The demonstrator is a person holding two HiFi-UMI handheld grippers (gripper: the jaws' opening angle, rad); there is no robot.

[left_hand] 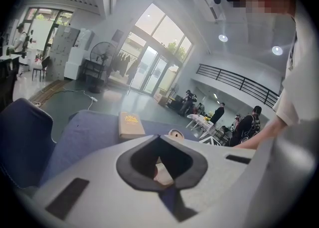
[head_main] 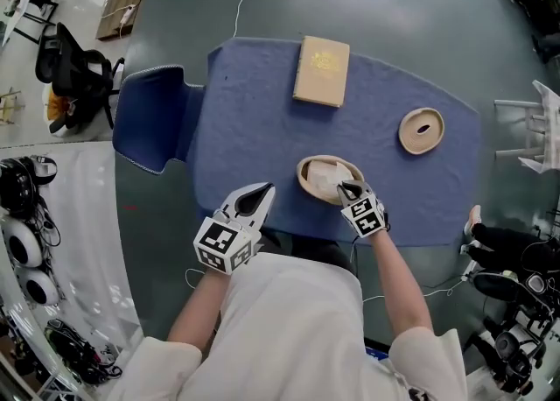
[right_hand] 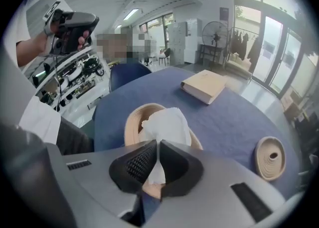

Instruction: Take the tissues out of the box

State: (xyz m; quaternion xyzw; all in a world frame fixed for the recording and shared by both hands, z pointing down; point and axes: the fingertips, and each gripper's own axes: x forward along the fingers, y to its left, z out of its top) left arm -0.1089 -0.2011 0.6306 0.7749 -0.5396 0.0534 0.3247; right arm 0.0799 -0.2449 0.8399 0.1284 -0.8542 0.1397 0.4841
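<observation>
**Right jaws closed on tissue at the near table edge**

Head view: the round tan wooden tissue box (head_main: 306, 182) sits open, close to the near edge of the blue cloth-covered table (head_main: 262, 110). The crumpled white tissue (head_main: 325, 177) lies inside it. The right gripper (head_main: 348, 189) is at the box's right rim. The left gripper (head_main: 260, 191) is at the near edge, left of the box and apart from it, with its jaws together. The flat tan book (head_main: 321, 71) is at the far edge. The round tan lid with a slot (head_main: 422, 130) is well to the right. The cloth between these items is bare. The blue fabric chair (head_main: 149, 119) stands against the table's left edge.

Left gripper view: the left gripper (left_hand: 158, 137) has its jaw tips meeting with nothing between them. The book (left_hand: 130, 125) and lid (left_hand: 175, 134) are ahead, across open cloth.

Right gripper view: the right gripper (right_hand: 155, 145) has its jaws clamped on a fold of the white tissue (right_hand: 167, 122), which stands above the box rim (right_hand: 130, 122). The book (right_hand: 204, 85) and lid (right_hand: 269, 158) are well apart from the box.
</observation>
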